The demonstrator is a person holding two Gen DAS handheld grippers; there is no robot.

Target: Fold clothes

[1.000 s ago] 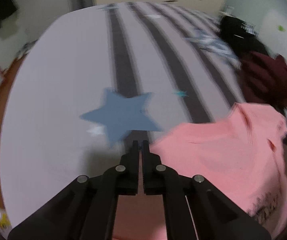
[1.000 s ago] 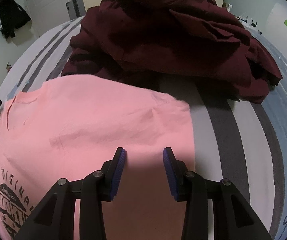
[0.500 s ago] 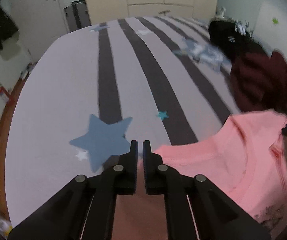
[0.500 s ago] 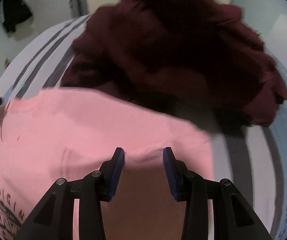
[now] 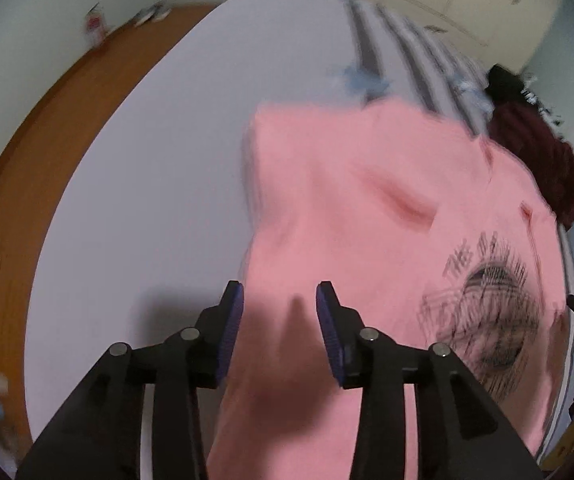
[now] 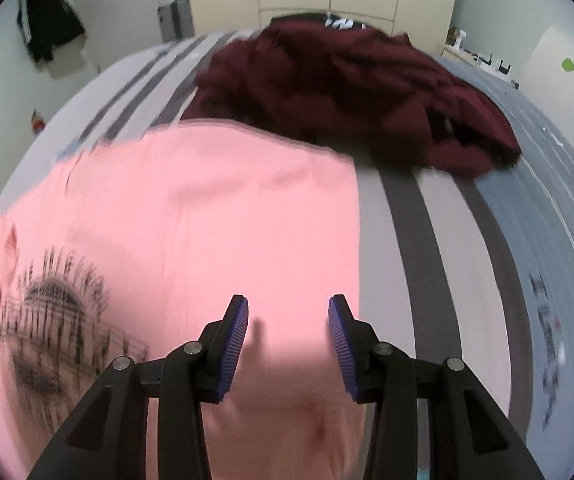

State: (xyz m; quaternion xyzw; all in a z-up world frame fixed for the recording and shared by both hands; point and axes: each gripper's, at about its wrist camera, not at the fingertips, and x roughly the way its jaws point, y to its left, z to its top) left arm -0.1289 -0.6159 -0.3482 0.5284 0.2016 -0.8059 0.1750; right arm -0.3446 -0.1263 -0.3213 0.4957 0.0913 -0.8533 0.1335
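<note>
Right wrist: pink shirt point(image 6: 215, 216) print (illegible)

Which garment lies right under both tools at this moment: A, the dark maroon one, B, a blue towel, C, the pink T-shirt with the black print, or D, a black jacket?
C: both the left tool and the right tool are open over the pink T-shirt, whose black print shows in both views, while the maroon garment lies farther up the bed.
</note>
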